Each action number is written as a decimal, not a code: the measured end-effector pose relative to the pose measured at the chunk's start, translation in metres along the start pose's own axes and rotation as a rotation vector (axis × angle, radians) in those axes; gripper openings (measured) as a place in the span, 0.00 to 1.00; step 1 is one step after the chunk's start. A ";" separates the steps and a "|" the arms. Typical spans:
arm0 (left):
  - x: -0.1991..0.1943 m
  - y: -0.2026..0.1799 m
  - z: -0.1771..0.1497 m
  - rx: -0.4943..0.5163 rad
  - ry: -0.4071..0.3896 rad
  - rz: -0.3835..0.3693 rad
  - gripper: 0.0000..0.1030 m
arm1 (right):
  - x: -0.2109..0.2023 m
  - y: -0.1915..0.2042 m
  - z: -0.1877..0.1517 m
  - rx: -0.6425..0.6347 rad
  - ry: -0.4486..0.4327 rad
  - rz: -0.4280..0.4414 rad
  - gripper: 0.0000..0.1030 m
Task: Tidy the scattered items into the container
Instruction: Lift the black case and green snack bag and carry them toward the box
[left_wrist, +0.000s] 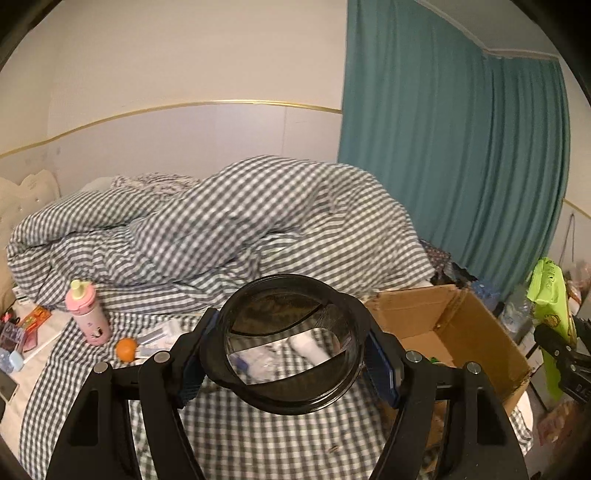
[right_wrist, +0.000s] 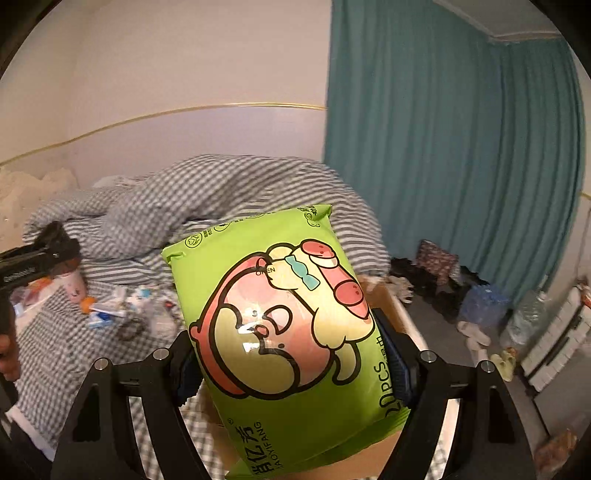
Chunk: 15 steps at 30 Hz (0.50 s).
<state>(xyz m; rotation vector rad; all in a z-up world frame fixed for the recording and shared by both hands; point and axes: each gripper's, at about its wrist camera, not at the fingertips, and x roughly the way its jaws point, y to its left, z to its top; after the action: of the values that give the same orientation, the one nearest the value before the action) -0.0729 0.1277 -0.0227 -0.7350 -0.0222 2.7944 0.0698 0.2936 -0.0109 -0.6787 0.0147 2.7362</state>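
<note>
My left gripper (left_wrist: 286, 360) is shut on a dark see-through round jar (left_wrist: 286, 343) and holds it above the checked bed, just left of the open cardboard box (left_wrist: 443, 325). My right gripper (right_wrist: 295, 362) is shut on a green wet-wipes pack (right_wrist: 284, 332) with a cartoon print, held over the box (right_wrist: 388, 306). That pack also shows at the right edge of the left wrist view (left_wrist: 550, 295). On the bed lie a pink bottle (left_wrist: 88, 314), an orange (left_wrist: 126, 348) and several white tubes and packets (right_wrist: 122, 306).
A crumpled checked duvet (left_wrist: 240, 221) fills the back of the bed. A teal curtain (left_wrist: 461, 147) hangs on the right. Small boxes and a phone lie at the bed's left edge (left_wrist: 22, 332). Shoes, water bottles and bags (right_wrist: 480, 306) cover the floor to the right.
</note>
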 end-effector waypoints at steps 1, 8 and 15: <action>0.001 -0.005 0.000 0.005 0.001 -0.009 0.72 | 0.002 -0.006 0.000 0.010 0.002 -0.007 0.76; 0.008 -0.033 0.004 0.032 0.004 -0.043 0.72 | 0.005 -0.044 -0.010 0.057 0.021 -0.056 0.76; 0.023 -0.061 0.005 0.042 0.012 -0.073 0.72 | 0.030 -0.059 -0.017 0.058 0.090 -0.060 0.76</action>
<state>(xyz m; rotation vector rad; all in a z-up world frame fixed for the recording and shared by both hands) -0.0800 0.1927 -0.0246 -0.7263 0.0120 2.7129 0.0710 0.3577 -0.0361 -0.7729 0.0929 2.6355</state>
